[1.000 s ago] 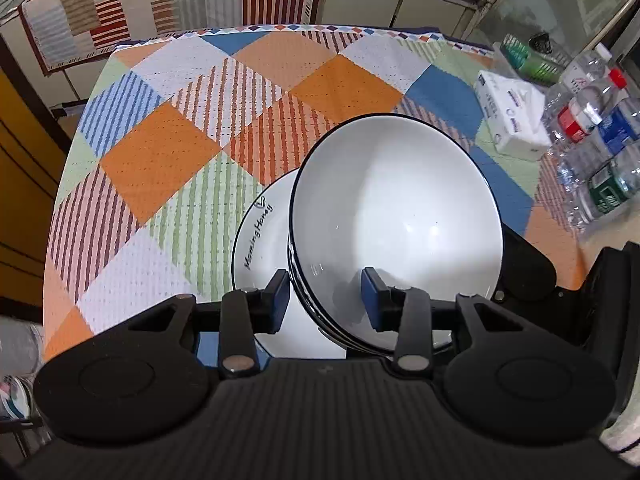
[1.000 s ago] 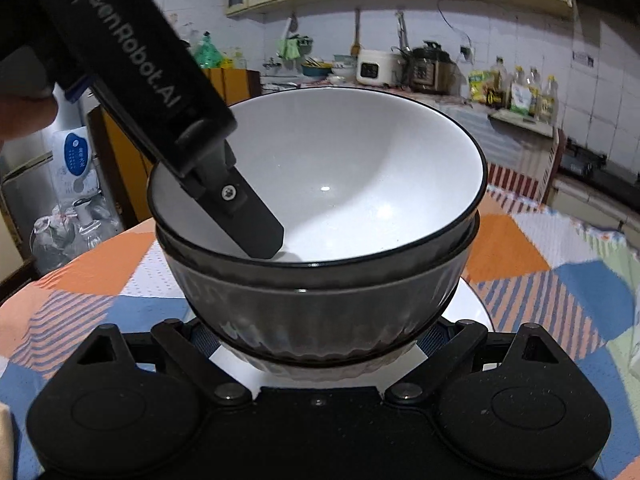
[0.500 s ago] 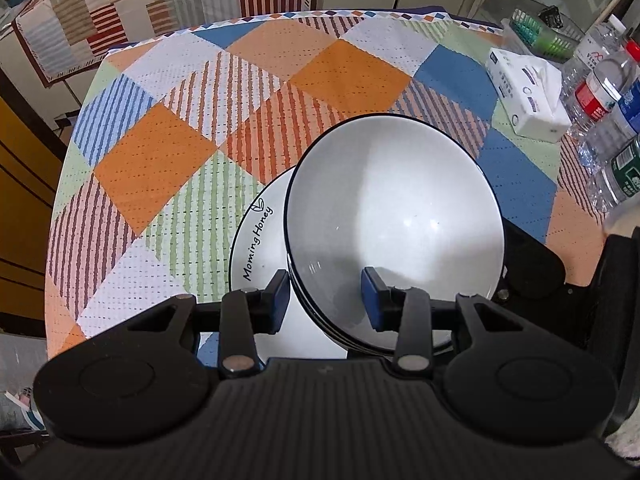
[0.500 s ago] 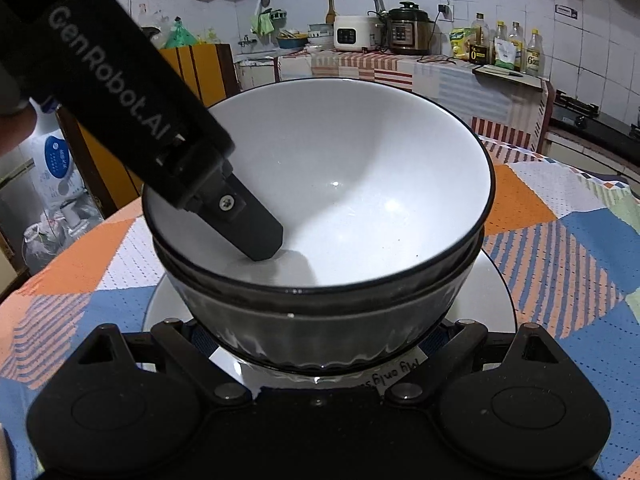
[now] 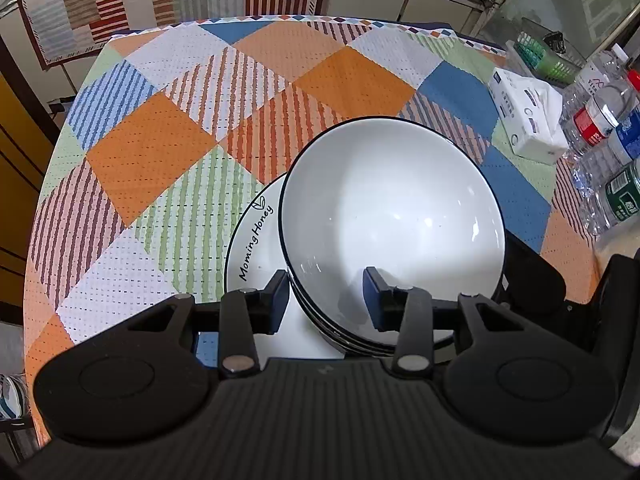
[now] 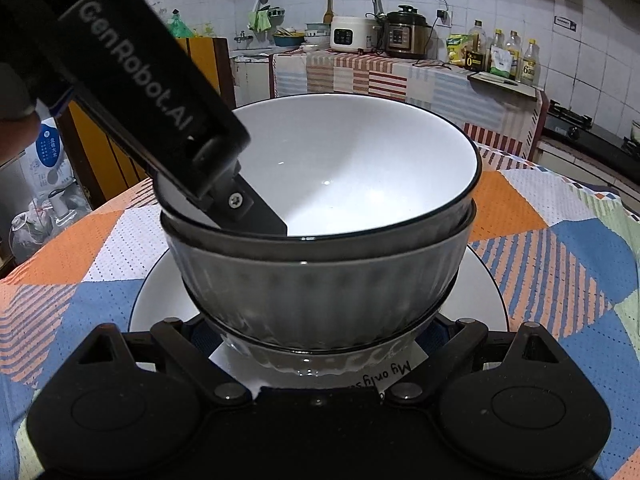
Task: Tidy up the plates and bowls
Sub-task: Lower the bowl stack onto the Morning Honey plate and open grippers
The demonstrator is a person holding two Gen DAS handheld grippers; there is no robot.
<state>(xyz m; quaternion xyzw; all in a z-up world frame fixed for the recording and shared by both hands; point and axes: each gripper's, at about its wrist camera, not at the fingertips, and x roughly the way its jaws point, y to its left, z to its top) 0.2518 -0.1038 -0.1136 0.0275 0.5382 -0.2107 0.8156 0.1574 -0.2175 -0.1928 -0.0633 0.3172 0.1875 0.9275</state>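
Plates (image 5: 256, 248) first: at least one white, dark-rimmed plate with "Morning Honey" lettering lies on the quilted table (image 5: 168, 128), and the right wrist view shows a plate rim (image 6: 486, 280) under the bowls; whether more plates are stacked beneath, I cannot tell. On it sit nested bowls (image 5: 392, 216), with at least two, perhaps three, rims showing. The left tool (image 5: 326, 298) straddles the top bowl's near wall, one finger inside and one outside, with a visible gap, so it looks released rather than clenched. The right tool (image 6: 318, 322) reaches under the bowl stack at the plate edge; its tips are hidden, so I cannot tell its state. The risk, as I judge it: a lift by one wall could tilt the bowl, drag its neighbour, or slide the plate.
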